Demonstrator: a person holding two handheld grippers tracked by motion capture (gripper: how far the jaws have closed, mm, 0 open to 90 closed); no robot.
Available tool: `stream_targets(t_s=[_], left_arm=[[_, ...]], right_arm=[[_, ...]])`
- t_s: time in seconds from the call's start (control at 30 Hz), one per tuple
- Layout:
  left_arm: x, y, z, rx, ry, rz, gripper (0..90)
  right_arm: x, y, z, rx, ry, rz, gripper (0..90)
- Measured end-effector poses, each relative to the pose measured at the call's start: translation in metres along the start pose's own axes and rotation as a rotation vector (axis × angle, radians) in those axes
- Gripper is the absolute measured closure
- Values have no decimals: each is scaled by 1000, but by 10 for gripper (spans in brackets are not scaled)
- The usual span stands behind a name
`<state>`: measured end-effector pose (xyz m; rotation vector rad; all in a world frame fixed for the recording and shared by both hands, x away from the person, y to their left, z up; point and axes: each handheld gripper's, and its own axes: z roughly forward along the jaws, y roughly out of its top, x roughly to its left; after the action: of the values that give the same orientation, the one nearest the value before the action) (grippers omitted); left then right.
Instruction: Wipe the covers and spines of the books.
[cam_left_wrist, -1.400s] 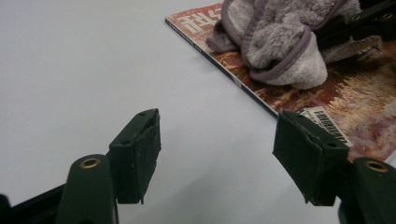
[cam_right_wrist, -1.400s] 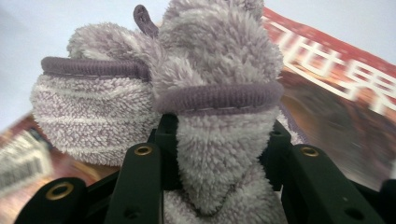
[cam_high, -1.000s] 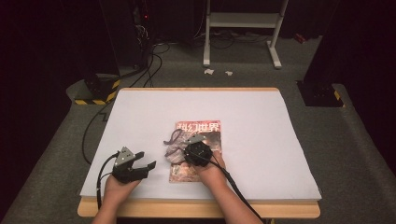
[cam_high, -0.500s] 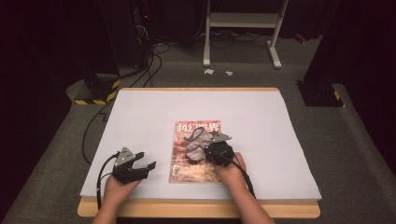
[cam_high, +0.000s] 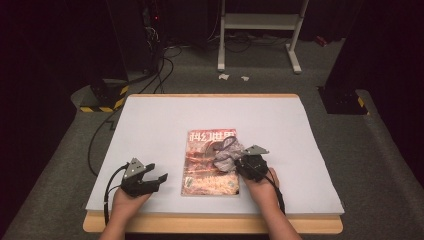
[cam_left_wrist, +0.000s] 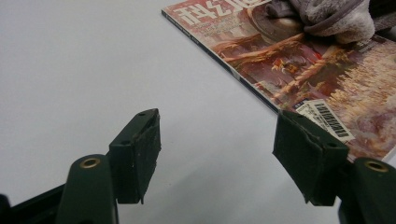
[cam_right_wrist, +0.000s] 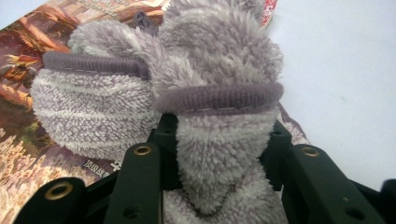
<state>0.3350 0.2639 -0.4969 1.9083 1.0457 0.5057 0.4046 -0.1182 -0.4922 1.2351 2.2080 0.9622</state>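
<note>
Two hand-held grippers at a white table bearing a magazine.

The left gripper rests low just left of the magazine, jaws apart and empty. The right gripper, angled up-left over the magazine's right edge, is clamped on a fluffy grey cloth lying on the cover.
</note>
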Motion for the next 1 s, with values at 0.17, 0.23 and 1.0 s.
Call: stream_targets(t_s=[0.17,0.23,1.0], left_arm=[[1,0,-1,-2,1,1,322],[0,0,0,-2,0,0,321],[1,-1,0,2,-5,1,320]], right_arm=[[0,1,0,2,1,3,612],[0,1,0,9,2,1,612],[-11,52,19,21,-68,8,608]])
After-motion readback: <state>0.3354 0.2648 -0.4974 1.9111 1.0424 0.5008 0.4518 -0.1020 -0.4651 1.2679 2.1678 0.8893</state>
